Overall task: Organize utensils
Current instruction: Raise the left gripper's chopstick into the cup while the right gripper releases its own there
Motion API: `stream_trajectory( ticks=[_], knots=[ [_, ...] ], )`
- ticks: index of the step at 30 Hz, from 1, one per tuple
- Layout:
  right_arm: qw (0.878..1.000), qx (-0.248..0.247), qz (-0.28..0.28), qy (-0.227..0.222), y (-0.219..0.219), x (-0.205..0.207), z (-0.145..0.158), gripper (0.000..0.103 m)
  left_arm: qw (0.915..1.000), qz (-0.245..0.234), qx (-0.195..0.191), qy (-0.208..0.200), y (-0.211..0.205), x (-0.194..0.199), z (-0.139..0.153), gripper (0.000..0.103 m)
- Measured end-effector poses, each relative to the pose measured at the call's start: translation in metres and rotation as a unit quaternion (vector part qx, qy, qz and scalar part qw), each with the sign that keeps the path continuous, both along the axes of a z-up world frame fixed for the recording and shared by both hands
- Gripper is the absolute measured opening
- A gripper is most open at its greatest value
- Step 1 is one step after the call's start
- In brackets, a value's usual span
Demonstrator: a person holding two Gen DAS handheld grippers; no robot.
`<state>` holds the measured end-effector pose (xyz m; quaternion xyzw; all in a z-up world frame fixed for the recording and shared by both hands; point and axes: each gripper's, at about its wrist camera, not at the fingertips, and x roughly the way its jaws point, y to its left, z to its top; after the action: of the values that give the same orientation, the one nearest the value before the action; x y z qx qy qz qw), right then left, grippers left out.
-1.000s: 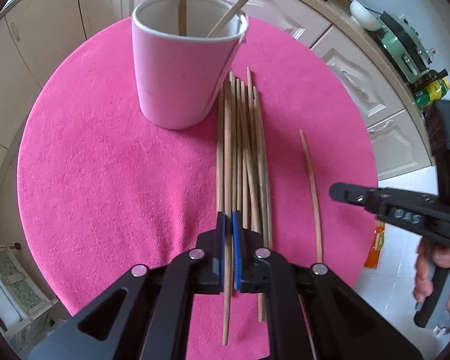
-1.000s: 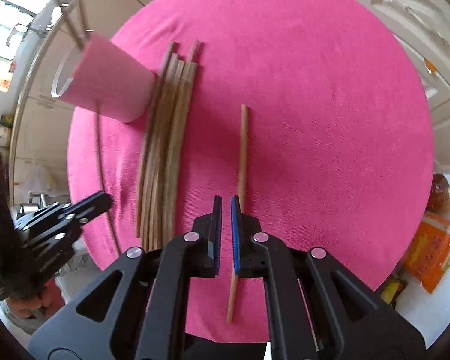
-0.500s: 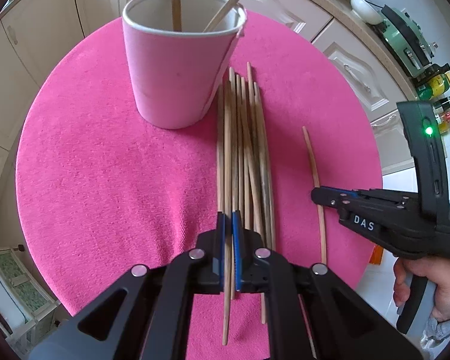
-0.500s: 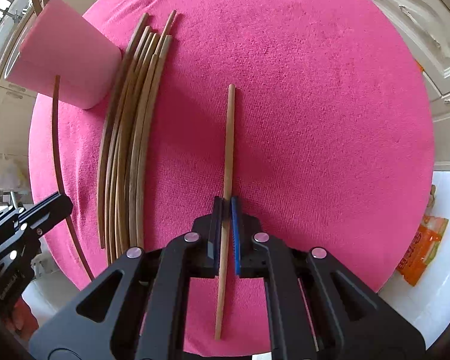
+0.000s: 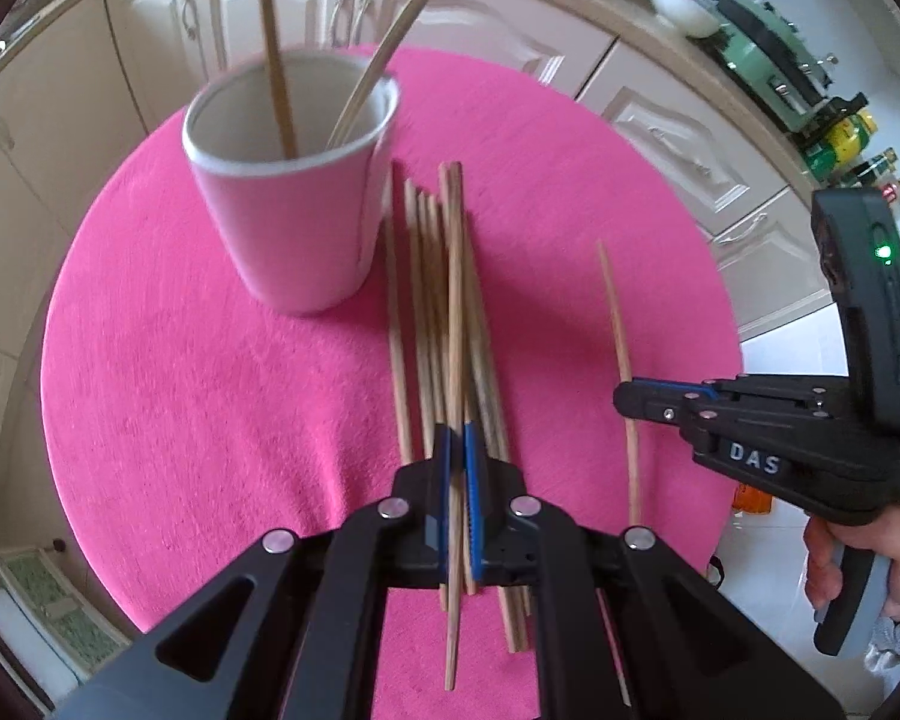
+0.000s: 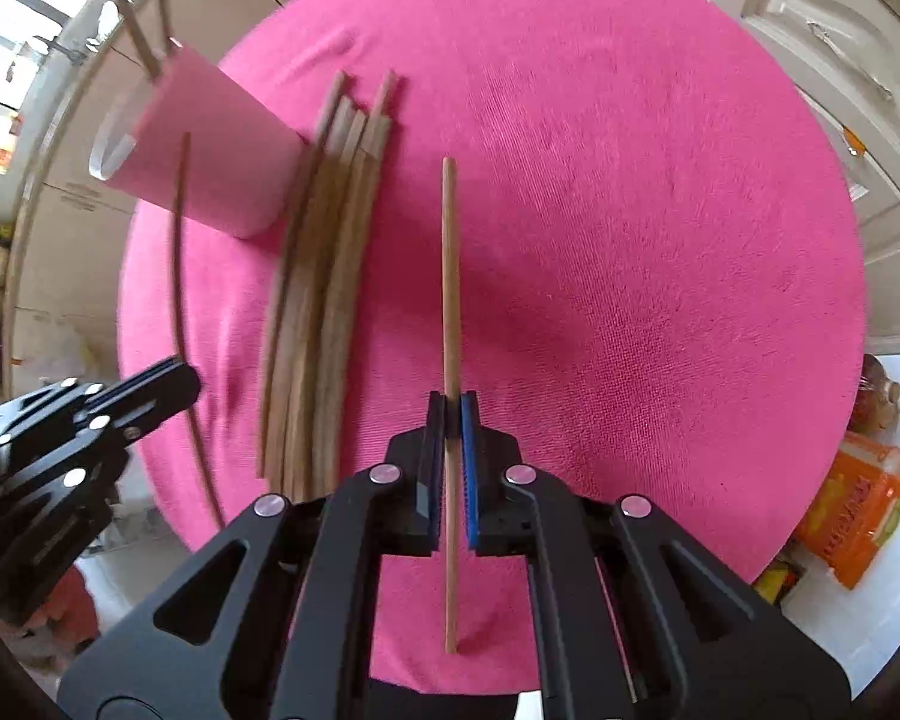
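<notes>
Gripping one chopstick (image 5: 453,324) in our left gripper (image 5: 457,450), jaws clamped, we pinch another chopstick (image 6: 450,300) with the right gripper (image 6: 451,414); beside them lies the bundle (image 6: 318,312).

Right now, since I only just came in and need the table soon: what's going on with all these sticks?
A person is sorting chopsticks into a pink cup on the pink table mat. The left gripper is shut on one chopstick from the pile; the right gripper is shut on the separate chopstick. Two already stand in the cup; several remain.
</notes>
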<state>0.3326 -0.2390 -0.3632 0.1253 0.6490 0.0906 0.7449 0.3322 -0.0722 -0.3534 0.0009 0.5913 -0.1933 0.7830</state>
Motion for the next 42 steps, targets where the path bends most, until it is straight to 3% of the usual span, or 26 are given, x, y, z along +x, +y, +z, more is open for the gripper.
stream_trajectory(
  ticks=[9, 15, 30, 35, 42],
  knots=[
    [0.996, 0.058, 0.011, -0.063, -0.006, -0.006, 0.052, 0.005, 0.9974, 0.0, -0.026, -0.067, 0.003, -0.001, 0.042, 0.005],
    [0.991, 0.083, 0.024, -0.107, 0.003, -0.001, 0.094, 0.005, 0.9909, 0.022, -0.054, -0.122, 0.014, 0.004, 0.075, 0.005],
    [0.975, 0.077, 0.066, -0.199, 0.046, 0.05, 0.185, 0.005, 0.9593, 0.109, -0.098, -0.241, 0.055, 0.055, 0.147, 0.005],
    [0.972, 0.068, 0.073, -0.212, 0.053, 0.059, 0.203, 0.005, 0.9405, 0.129, -0.092, -0.301, 0.061, 0.07, 0.157, 0.005],
    [0.973, 0.05, 0.072, -0.212, 0.063, 0.074, 0.203, 0.005, 0.9299, 0.146, -0.093, -0.325, 0.067, 0.092, 0.145, 0.005]
  ],
)
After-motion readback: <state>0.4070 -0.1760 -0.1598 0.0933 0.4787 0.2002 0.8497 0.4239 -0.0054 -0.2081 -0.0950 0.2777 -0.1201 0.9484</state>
